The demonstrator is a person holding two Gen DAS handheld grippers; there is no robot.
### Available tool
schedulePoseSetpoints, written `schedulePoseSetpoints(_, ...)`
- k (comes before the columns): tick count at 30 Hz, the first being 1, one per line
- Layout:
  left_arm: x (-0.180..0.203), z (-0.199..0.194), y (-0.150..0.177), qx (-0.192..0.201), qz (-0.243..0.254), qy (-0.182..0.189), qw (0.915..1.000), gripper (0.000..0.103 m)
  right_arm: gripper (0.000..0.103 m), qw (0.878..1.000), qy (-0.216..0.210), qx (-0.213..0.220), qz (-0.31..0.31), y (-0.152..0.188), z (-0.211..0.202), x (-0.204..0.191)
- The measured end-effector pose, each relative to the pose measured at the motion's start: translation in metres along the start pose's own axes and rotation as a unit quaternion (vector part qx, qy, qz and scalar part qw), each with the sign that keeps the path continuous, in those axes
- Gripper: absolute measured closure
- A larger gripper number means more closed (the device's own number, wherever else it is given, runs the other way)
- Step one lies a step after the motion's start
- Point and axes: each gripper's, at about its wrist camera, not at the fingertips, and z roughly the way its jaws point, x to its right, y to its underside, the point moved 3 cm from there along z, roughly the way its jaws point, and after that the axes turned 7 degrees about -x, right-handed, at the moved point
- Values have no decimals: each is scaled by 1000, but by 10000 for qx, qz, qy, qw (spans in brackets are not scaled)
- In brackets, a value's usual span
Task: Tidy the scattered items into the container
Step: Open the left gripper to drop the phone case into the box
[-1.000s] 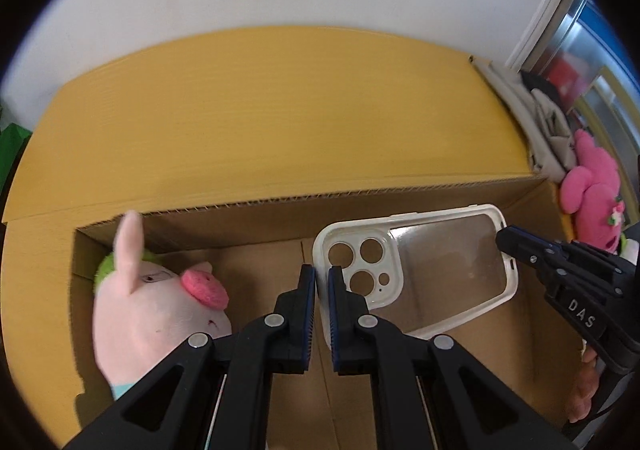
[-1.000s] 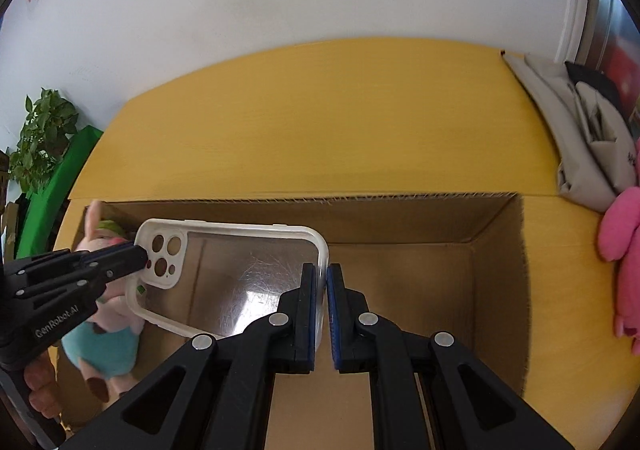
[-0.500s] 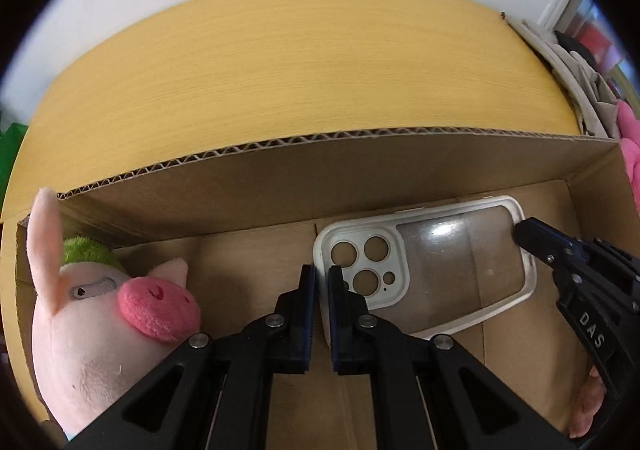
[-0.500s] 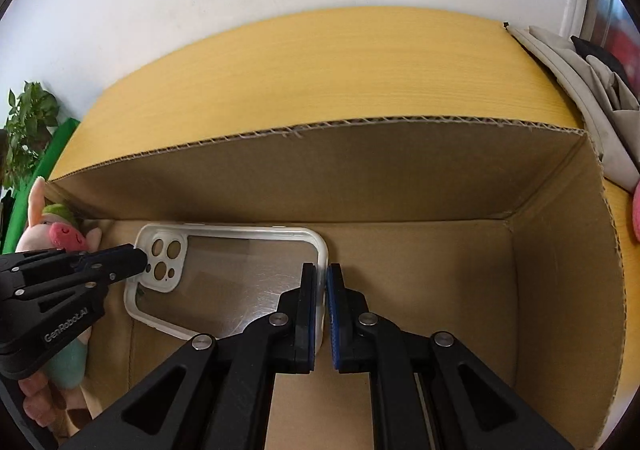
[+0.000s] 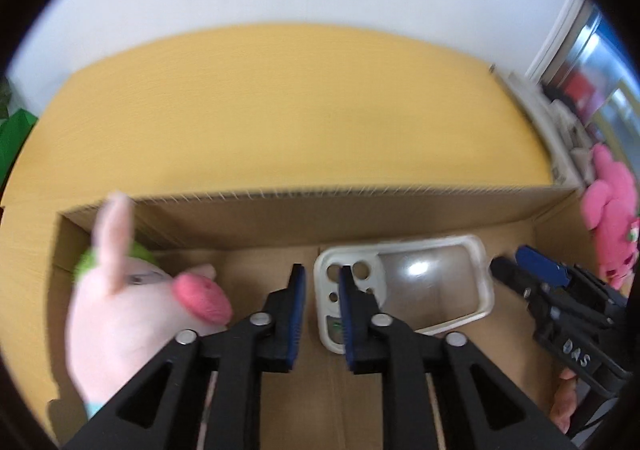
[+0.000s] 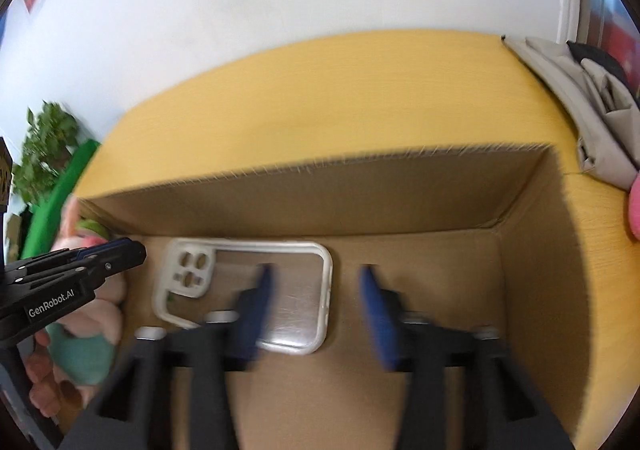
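A clear phone case (image 5: 432,286) with a white rim rests on the floor of the open cardboard box (image 5: 320,195). My left gripper (image 5: 322,290) hovers over its camera-hole end; its jaws are opening and the pads stand apart from the rim. In the right wrist view the case (image 6: 224,282) lies below my right gripper (image 6: 316,290), whose blurred jaws are opening wide, with the case's right edge between them untouched. A pink pig plush (image 5: 140,314) sits in the box's left end. Each gripper shows in the other's view: right gripper (image 5: 510,260), left gripper (image 6: 134,252).
The box stands on a yellow table (image 5: 280,109) against a white wall. A bright pink plush toy (image 5: 608,217) and folded grey cloth (image 6: 592,101) lie on the table right of the box. A green plant (image 6: 44,145) stands off the table's left end.
Both grippers were shut on the ends of the phone case; now both have opened and let it go. The case lies on the box floor. Both views have drawn back.
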Motion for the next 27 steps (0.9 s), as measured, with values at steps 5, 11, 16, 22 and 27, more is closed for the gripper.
schedulePoseSetpoints(5,-3,-59,22,474,152,281,9984,58,28,9986,-474,132,-207,29,-62,-17)
schedulePoseSetpoints(11,-4,-113,108,755,743,86,9943,57,9,9929,-926,176,-728,108,-147,-29)
schedulePoseSetpoints(16,-11,-102,175,440,669,163,9967,56,9,9894,-1031,-631,-805,184,-130,-15)
schedulePoseSetpoints(22,-28,-77,237,-3,120,457,9989,56,11,9955,-271,-592,-681,236,-124,-9)
schedulePoseSetpoints(27,-33,-79,263,39,-21,447,9990,56,11,9941,136,-595,-899,247,-123,-19)
